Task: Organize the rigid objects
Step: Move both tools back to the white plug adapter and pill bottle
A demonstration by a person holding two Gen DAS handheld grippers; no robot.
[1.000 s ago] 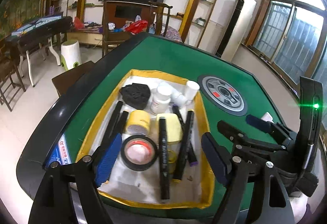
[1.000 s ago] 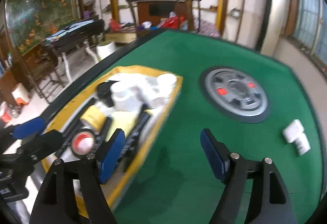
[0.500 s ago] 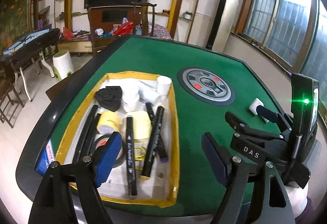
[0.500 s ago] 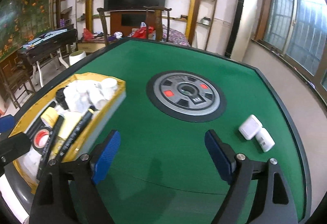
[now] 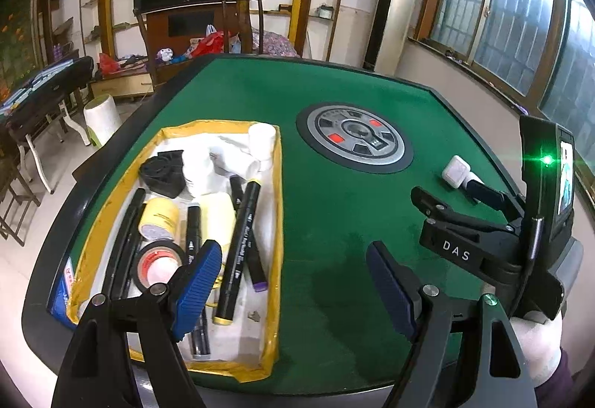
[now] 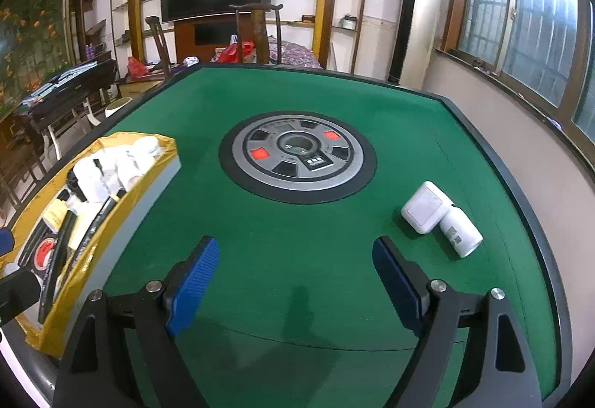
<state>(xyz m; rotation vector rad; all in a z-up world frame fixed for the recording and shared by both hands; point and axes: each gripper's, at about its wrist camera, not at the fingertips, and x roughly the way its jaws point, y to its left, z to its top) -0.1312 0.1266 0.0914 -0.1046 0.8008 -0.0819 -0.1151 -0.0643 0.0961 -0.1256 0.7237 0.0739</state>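
Nearly finished, by the look of it. Already gathered in the yellow-rimmed tray [image 5: 276,222] at the left of the green tabletop [image 5: 334,222]: black markers [image 5: 240,251], a yellow tape roll [image 5: 160,218], a black tape roll [image 5: 158,264], a dark crumpled piece [image 5: 163,172] and several white bottles [image 5: 262,144] crowded at the far end. Packed loosely rather than lined up, with markers lying across a pale yellow item.

Left outside the tray: a white square box [image 6: 425,207] and a small white bottle [image 6: 459,231] lying on its side, touching each other, near the right edge of the tabletop and well apart from the tray. Probably the last two pieces to bring over.

Left tool [image 5: 293,281]: spread wide, nothing between the blue pads, hanging over the tray's near right corner. Right tool [image 6: 293,281]: likewise wide apart and empty, poised over bare felt, with the box and bottle just ahead and to the right of its right finger. Seen from the left wrist view, right tool [image 5: 446,198] aimed toward that pair.

Remaining, as judged: grasp the box and the bottle, carry each across past the round centre panel [image 6: 297,157], set them in the tray. Little spare room there except toward the near end.
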